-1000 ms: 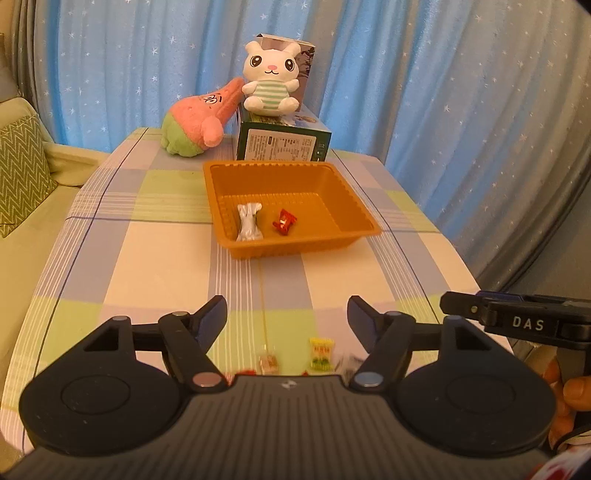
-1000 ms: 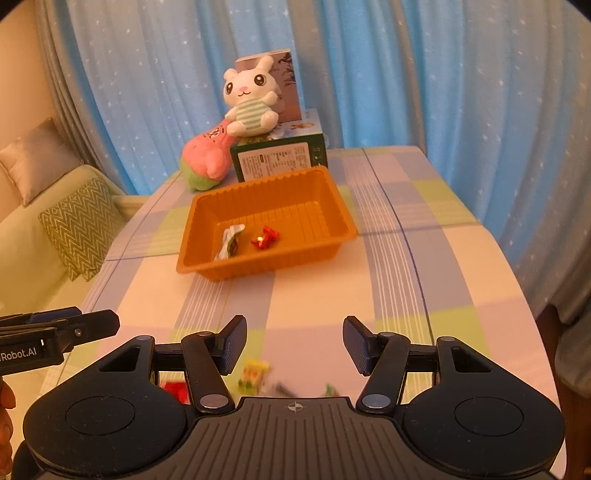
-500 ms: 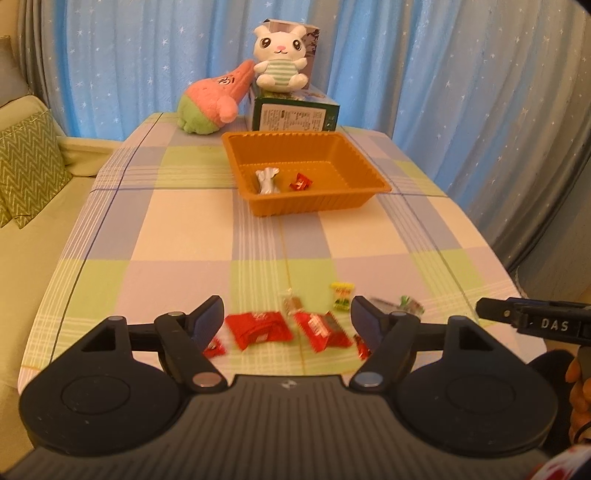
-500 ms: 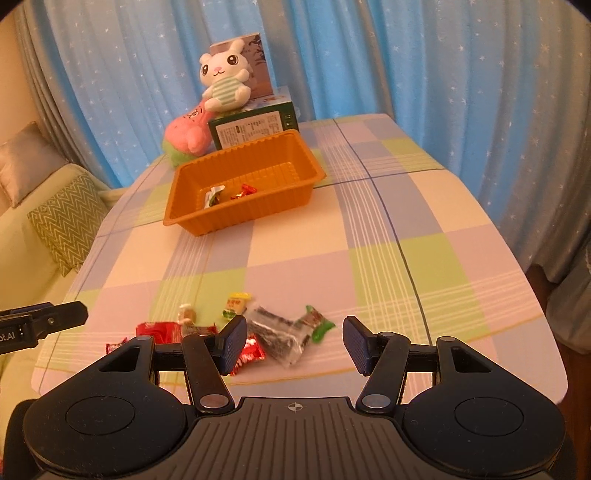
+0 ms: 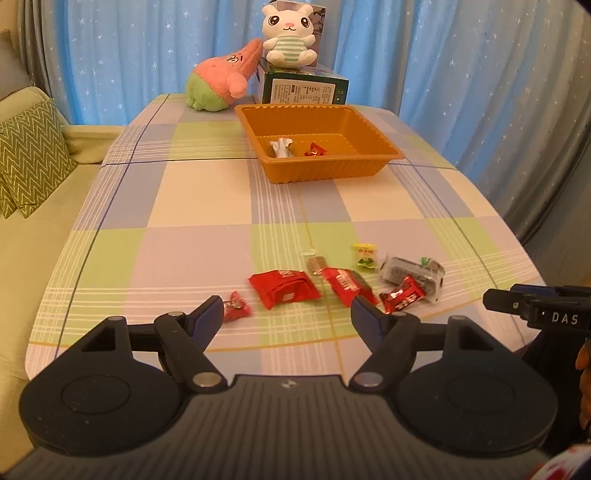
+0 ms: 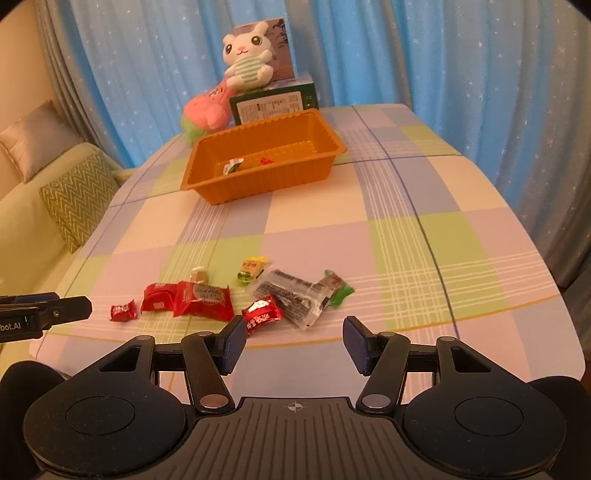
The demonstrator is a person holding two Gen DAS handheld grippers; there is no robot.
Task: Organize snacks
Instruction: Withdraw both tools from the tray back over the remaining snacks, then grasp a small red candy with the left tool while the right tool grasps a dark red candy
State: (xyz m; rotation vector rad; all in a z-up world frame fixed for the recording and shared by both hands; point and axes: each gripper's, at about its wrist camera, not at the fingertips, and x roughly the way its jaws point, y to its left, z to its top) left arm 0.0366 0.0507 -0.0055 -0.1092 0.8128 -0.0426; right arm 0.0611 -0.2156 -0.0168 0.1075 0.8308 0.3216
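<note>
Both the left tongs (image 5: pixel 288 314) and the right tongs (image 6: pixel 293 343) are wide apart and hold nothing. The snacks (image 6: pixel 201 295) lie in a row across the near bench (image 6: pixel 424 192). The orange tray (image 5: pixel 321 171), its long side running across the bench, sits far back with two candies (image 5: pixel 281 147) inside.

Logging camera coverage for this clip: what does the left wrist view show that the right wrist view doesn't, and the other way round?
Only the left wrist view shows the left gripper from behind, open and empty, with the right gripper's tip at its right edge. Only the right wrist view shows the right gripper from behind, also open and empty, with the left gripper's tip at its left edge, plus a grey cushion on the sofa. Both show the orange tray holding two wrapped snacks, the loose snacks near the table's front edge, and the plush rabbit on the green box.
</note>
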